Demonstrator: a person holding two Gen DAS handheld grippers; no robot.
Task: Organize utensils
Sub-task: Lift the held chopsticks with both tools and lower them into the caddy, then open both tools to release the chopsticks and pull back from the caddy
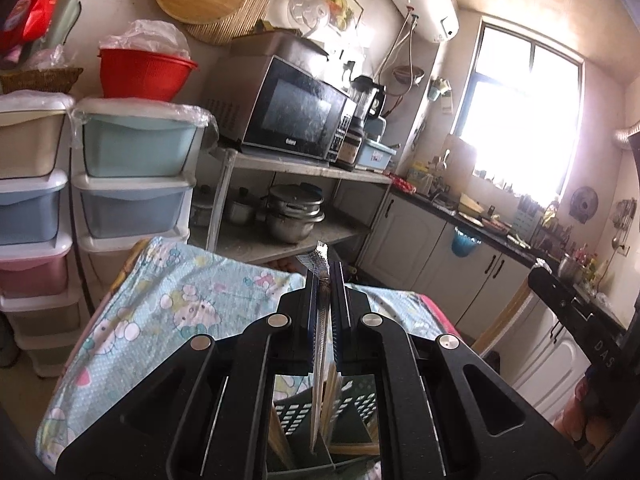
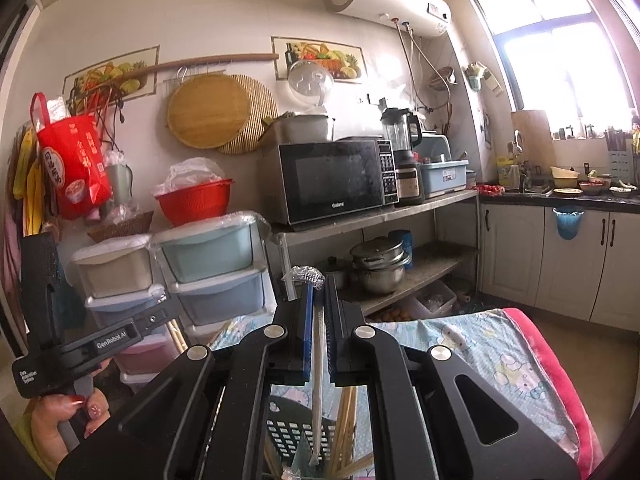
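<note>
— Slippage worries me. My left gripper [image 1: 325, 280] pinches a thin plastic-wrapped utensil [image 1: 320, 264], my right gripper [image 2: 319, 300] a pale wrapped straw-like stick [image 2: 318, 344]; both jaws are nearly closed on them.

— Where do they go?

— Probably the dark slotted basket [image 2: 292, 424] just below, on the cartoon-print cloth [image 2: 480, 344] near the table's front edge. Crinkly film is slick; tilting could drop either beside the basket.

Legible: "Galanz" on microwave [image 2: 334, 178] door base; "GenRobot.AI" and "Data Acquisition System" on left gripper [image 2: 76, 344] body. Chinese characters on red bag [image 2: 74, 164], unreadable.
</note>
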